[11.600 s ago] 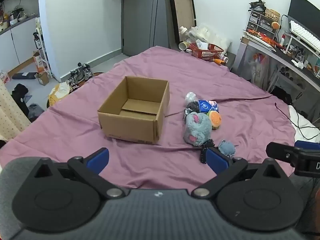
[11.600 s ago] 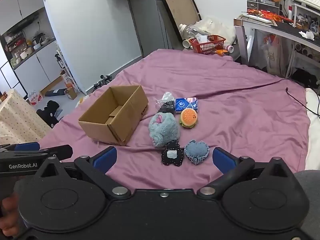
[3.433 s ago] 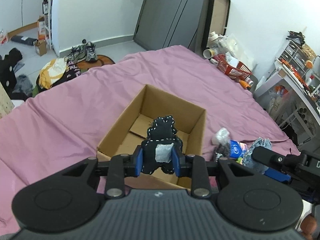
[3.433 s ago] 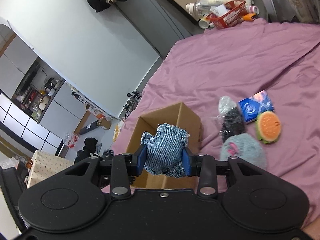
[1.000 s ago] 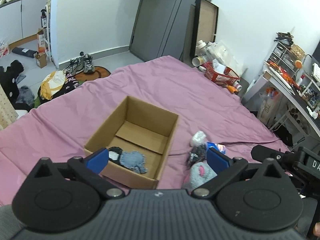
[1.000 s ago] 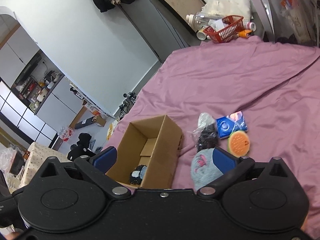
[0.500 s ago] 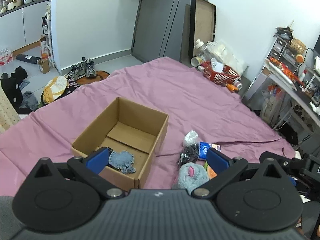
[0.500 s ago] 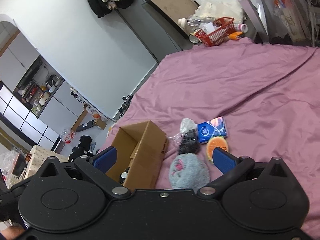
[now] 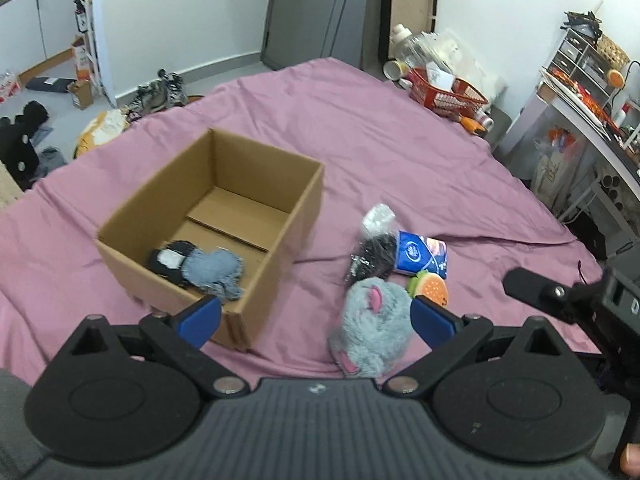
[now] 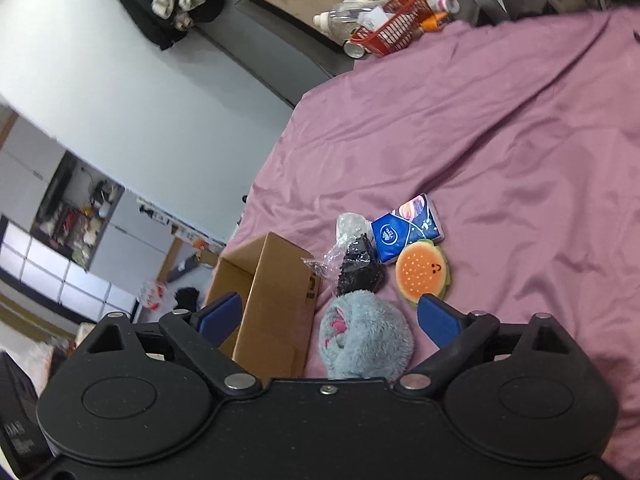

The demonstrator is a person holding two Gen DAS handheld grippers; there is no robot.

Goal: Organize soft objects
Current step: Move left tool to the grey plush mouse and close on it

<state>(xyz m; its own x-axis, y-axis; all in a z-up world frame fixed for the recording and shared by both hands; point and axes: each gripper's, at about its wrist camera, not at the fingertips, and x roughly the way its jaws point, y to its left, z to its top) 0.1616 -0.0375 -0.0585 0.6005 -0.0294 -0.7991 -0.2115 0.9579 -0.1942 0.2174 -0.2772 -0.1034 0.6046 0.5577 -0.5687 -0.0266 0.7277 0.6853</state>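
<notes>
Fluffy grey plush mouse (image 10: 366, 338) lies on the purple bedsheet (image 10: 520, 168), at twelve o'clock between the right gripper (image 10: 330, 318) jaws, which have just been narrowing, empty; left gripper (image 9: 316, 316) wide, empty.

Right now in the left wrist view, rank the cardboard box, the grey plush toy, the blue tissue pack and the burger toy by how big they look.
1. cardboard box, clearly largest.
2. grey plush toy, though it lies nearest the camera, which flatters it.
3. blue tissue pack.
4. burger toy, partly hidden behind the plush, so its place below the pack is unsure.
</notes>
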